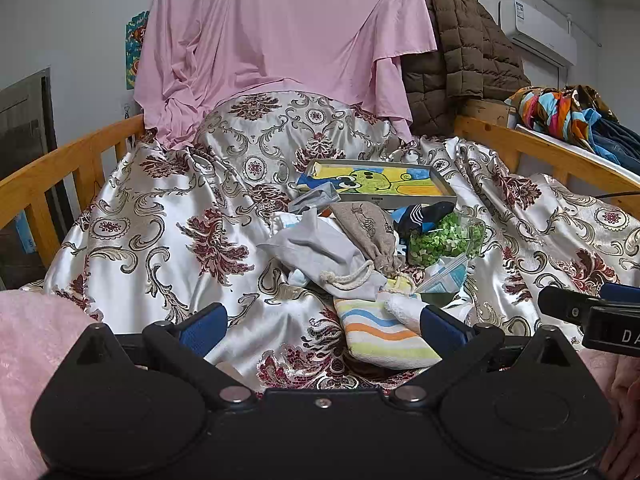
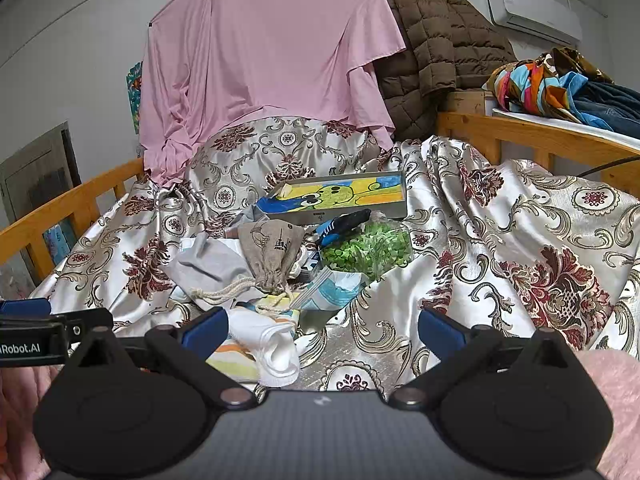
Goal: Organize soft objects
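Striped cloth [image 1: 384, 338] just beyond the left gripper's [image 1: 322, 326] spread jaws.

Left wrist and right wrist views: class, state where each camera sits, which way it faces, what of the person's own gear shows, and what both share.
Left wrist: sits behind the open left claw, facing across the bed toward the pink sheet; the right claw pokes in at right.
Right wrist: sits behind the open right claw, facing the same way; the left claw shows at left.
Shared: striped cloth, tan pouch, picture box.
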